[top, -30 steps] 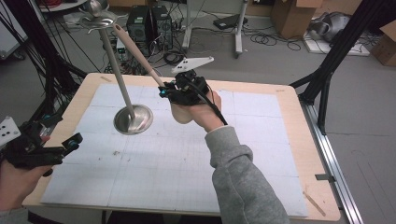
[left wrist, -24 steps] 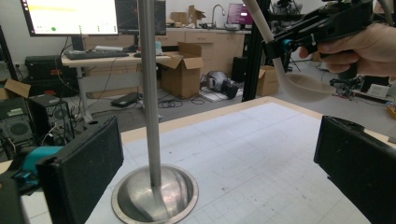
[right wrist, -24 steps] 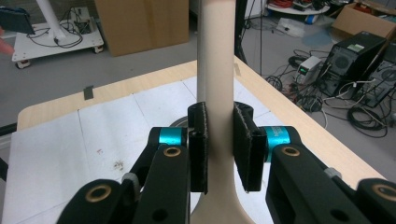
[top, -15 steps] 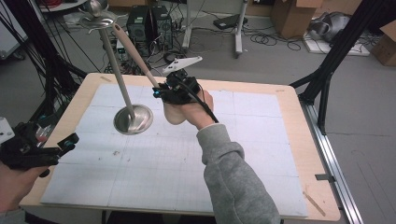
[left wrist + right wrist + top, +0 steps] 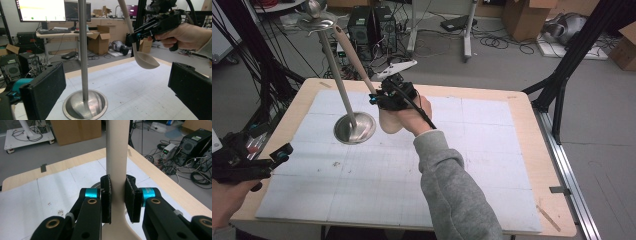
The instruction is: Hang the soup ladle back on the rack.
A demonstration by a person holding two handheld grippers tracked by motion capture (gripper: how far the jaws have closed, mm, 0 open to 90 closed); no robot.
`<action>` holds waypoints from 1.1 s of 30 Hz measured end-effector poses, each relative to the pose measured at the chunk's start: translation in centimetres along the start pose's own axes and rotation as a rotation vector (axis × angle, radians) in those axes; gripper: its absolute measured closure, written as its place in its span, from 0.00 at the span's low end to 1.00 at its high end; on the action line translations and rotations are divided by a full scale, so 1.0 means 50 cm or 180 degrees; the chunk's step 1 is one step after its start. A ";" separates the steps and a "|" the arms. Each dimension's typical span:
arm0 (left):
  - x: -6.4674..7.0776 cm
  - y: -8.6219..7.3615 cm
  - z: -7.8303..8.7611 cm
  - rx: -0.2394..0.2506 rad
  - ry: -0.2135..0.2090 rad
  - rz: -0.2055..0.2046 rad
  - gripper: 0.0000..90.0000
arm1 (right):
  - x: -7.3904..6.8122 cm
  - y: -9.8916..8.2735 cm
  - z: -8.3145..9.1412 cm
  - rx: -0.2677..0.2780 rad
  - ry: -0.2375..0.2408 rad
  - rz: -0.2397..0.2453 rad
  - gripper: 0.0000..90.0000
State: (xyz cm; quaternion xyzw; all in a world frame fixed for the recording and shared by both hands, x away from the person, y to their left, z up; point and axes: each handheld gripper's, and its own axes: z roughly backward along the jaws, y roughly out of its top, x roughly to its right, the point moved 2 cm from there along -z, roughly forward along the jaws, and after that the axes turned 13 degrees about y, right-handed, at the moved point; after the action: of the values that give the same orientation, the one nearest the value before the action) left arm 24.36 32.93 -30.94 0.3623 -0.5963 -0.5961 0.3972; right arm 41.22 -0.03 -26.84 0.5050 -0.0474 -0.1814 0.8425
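Beige ladle [image 5: 146, 60] hangs bowl-down over the bench [image 5: 522, 150], my right gripper [image 5: 118, 198] pinching its handle so the top can reach the steel stand [image 5: 343, 95]. My left gripper [image 5: 117, 95] waits low, jaws spread, facing the stand's base.

Background, far side of the table: two black computer towers [image 5: 372, 25] stand on the floor among loose cables [image 5: 507, 42]. Cardboard boxes [image 5: 524, 15] sit beyond them. A lit monitor [image 5: 40, 10] stands on a desk [image 5: 57, 33] beside an open cardboard carton [image 5: 98, 40].
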 end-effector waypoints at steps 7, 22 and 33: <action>0.000 0.001 0.002 0.0010 0.0000 0.0005 0.02 | 0.002 0.002 -0.020 -0.0027 -0.0002 -0.0018 0.86; 0.000 0.000 0.001 0.0007 -0.0003 0.0014 0.02 | 0.005 0.004 -0.049 -0.0024 0.0014 0.0009 0.83; -0.002 -0.002 0.002 0.0006 0.0002 0.0022 0.02 | -0.003 0.010 -0.021 0.0175 0.0024 0.0125 0.49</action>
State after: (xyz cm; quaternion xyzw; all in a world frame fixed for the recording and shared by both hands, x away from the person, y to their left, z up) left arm 24.31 33.07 -31.03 0.3608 -0.5980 -0.5941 0.3991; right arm 41.48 1.11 -26.93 0.5276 -0.0591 -0.1616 0.8319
